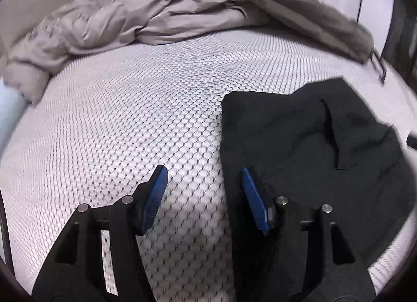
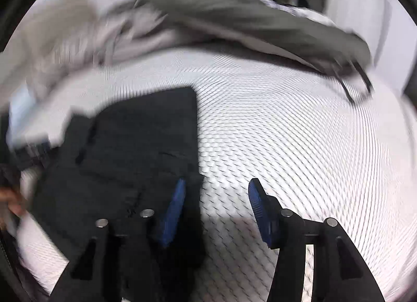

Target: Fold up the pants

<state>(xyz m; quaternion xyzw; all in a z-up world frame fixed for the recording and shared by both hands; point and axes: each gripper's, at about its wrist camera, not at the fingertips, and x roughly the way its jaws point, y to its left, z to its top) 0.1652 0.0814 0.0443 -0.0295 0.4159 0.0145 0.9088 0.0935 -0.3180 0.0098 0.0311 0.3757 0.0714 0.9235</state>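
Black pants [image 1: 312, 145] lie folded into a compact pile on a white mattress [image 1: 130, 119] with a hexagon pattern. In the left wrist view they fill the lower right. My left gripper [image 1: 204, 175] is open above the pants' left edge, its left pad over bare mattress and its right pad over the cloth, with nothing between the blue pads. In the right wrist view the pants [image 2: 135, 151] lie at the lower left. My right gripper [image 2: 216, 188] is open above their right edge and holds nothing. That view is blurred.
A crumpled beige sheet [image 1: 130, 20] and a dark grey blanket [image 1: 299, 7] are heaped along the far side of the mattress. A strap [image 1: 378, 65] hangs off the blanket's right end. A hand [image 2: 9, 197] shows at the left edge of the right wrist view.
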